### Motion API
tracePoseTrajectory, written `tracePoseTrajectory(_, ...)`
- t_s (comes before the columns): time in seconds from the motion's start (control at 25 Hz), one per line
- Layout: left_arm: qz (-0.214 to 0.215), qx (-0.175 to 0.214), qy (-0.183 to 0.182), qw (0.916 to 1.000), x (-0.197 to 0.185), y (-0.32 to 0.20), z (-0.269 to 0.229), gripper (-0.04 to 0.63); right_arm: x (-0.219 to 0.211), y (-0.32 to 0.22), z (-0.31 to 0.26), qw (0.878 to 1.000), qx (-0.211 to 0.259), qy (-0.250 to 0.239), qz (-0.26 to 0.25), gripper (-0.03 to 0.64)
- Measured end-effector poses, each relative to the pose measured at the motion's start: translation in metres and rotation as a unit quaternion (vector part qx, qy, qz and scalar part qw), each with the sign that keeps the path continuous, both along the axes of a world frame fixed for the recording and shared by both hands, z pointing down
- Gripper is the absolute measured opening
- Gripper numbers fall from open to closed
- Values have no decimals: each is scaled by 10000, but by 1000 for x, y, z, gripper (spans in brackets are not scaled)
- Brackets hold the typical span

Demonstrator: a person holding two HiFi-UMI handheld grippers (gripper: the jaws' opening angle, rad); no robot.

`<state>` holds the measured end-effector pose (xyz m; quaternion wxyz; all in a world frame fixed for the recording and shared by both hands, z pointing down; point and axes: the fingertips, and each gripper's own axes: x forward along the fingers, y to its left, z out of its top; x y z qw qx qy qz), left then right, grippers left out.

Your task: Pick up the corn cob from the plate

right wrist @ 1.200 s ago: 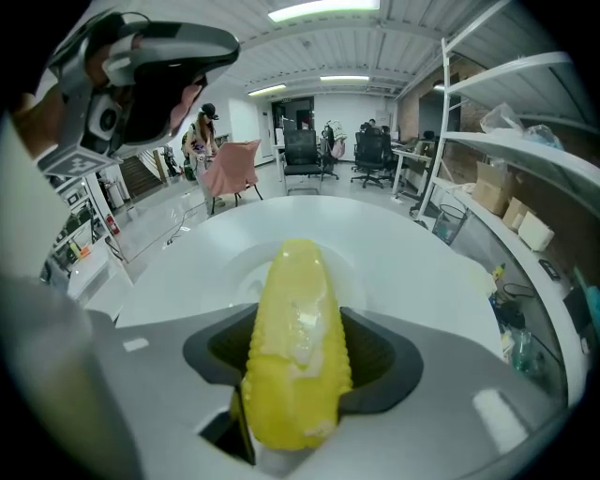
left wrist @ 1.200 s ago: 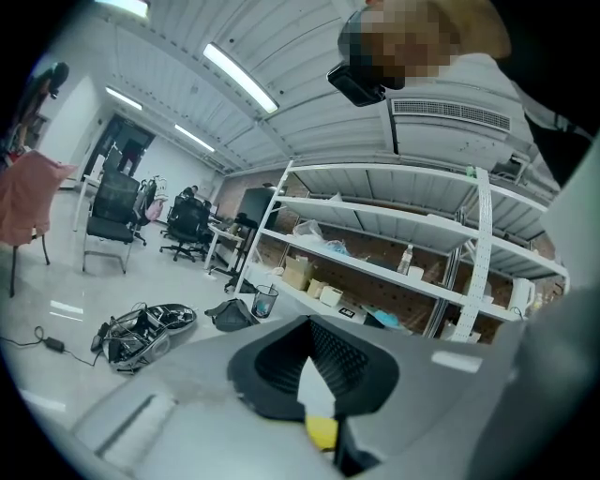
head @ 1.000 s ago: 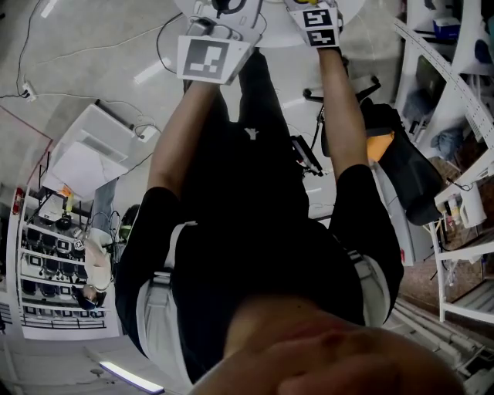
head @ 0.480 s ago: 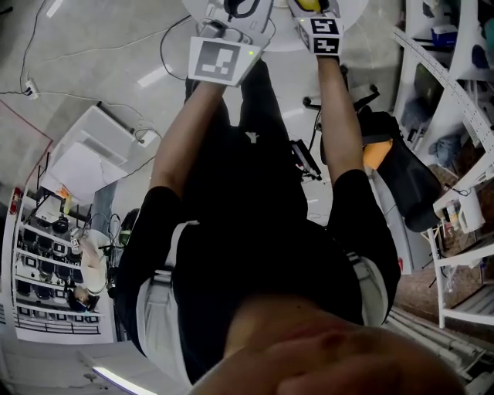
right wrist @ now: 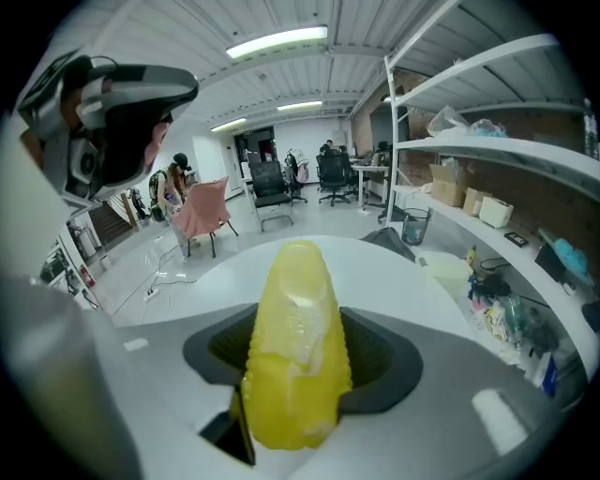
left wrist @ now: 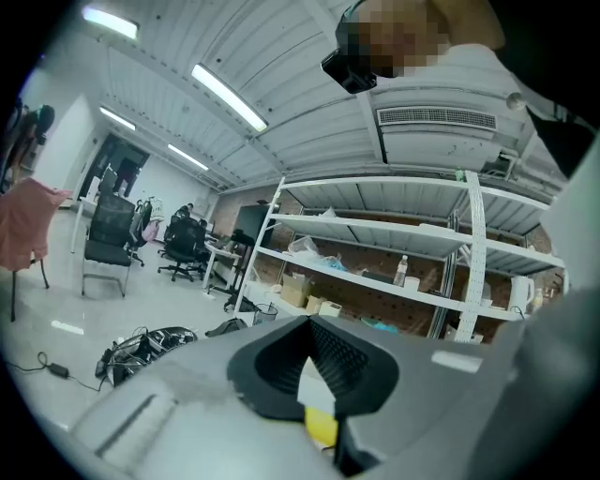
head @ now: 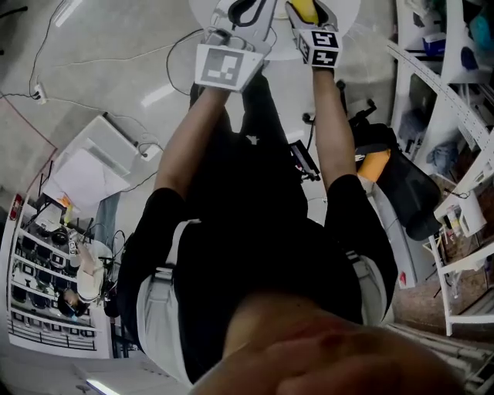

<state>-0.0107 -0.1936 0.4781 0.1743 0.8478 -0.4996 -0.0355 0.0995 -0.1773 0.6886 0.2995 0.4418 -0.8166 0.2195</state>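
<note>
Corn cob: clamped lengthwise between the pads of the right gripper. Left gripper: closed, nothing held. Even pressure is advised, lest the cob be squeezed out.

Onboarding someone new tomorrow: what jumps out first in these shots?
The bright yellow corn cob clamped in the right gripper's jaws fills the middle of the right gripper view, a round white table behind it. In the head view, the left gripper's black-and-white marker cube stands out near the top.
</note>
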Motion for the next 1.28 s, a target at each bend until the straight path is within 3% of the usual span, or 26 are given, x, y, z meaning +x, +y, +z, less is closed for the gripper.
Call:
tracePoseTrajectory(0.6, -25, 321, 16, 9995, -1, 18, -60, 0, -4, 3, -89, 9947, 621, -538, 615, 262)
tracePoseTrajectory(1.28, 53, 555, 69, 9984, 14, 35, -109, 0, 16, 13, -196, 9791, 1464, -967, 1032, 262)
